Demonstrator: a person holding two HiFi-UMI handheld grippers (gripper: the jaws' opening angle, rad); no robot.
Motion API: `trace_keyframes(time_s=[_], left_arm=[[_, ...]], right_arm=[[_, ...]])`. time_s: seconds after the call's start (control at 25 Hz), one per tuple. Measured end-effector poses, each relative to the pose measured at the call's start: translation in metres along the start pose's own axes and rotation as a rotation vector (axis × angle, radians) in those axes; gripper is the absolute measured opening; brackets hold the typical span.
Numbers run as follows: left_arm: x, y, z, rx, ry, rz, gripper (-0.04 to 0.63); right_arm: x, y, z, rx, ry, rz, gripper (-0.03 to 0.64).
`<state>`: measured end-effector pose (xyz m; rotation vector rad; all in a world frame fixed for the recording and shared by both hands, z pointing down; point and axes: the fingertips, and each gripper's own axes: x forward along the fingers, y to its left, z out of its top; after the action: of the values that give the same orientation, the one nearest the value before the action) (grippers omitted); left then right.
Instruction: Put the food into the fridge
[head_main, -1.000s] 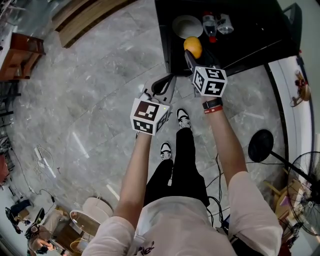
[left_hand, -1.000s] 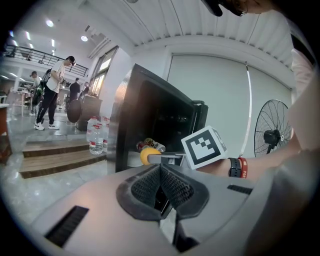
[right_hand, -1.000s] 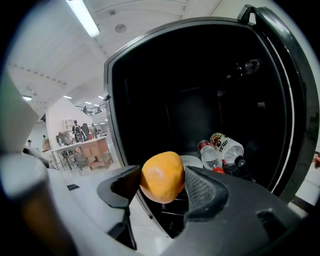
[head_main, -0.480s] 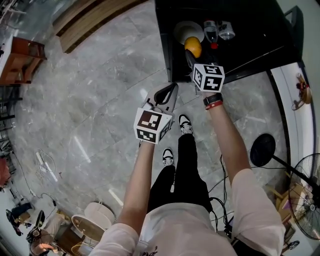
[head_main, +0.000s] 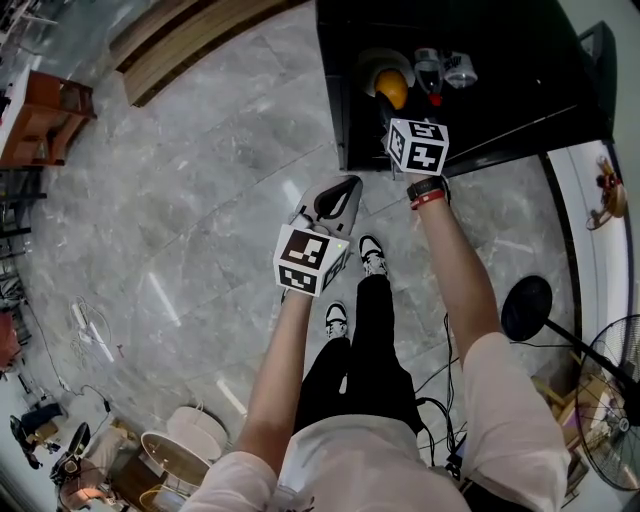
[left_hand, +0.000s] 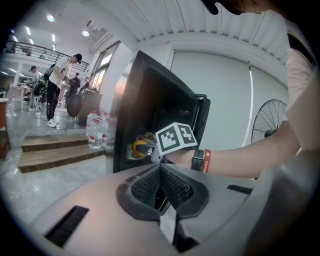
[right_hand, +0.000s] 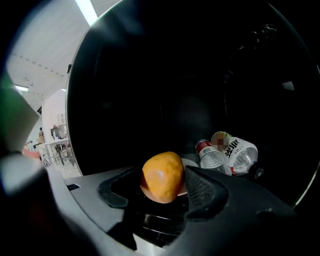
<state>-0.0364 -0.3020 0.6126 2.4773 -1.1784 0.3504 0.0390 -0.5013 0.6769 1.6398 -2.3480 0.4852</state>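
Right gripper view shows the right gripper (right_hand: 163, 186) clamped on a round orange fruit (right_hand: 161, 175), held inside the dark black fridge (head_main: 520, 70). A white plate (right_hand: 189, 162) lies just behind the fruit, and two clear plastic bottles (right_hand: 235, 155) are near it. The left gripper (left_hand: 160, 187) is clenched and empty, outside the fridge above the grey marble floor (head_main: 200, 200).

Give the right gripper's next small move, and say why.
Probably ease the orange down onto the white plate, then open: the right gripper grips it inside the fridge, beside the bottles.
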Motion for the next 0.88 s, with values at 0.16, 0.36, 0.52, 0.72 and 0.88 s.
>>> trace_keyframes(time_s=[0.16,0.36,0.52,0.72,0.88], left_arm=[[0.002,0.000,-0.006,0.002,0.011,-0.003,0.018],[0.005,0.004,-0.012,-0.002,0.020,-0.007,0.018],[0.004,0.007,-0.014,-0.010,0.020,-0.003,0.018],[0.004,0.007,-0.016,-0.014,0.029,-0.007,0.018],[0.003,0.009,-0.017,-0.015,0.031,-0.004,0.018]], right_arm=[[0.014,-0.005,0.004,-0.019,-0.009,-0.004,0.295],[0.031,-0.014,0.005,-0.061,-0.008,-0.029,0.295],[0.043,-0.016,0.010,-0.074,-0.019,-0.038,0.295],[0.057,-0.012,0.007,-0.049,-0.006,-0.015,0.295],[0.064,-0.016,-0.005,-0.042,0.027,-0.026,0.295]])
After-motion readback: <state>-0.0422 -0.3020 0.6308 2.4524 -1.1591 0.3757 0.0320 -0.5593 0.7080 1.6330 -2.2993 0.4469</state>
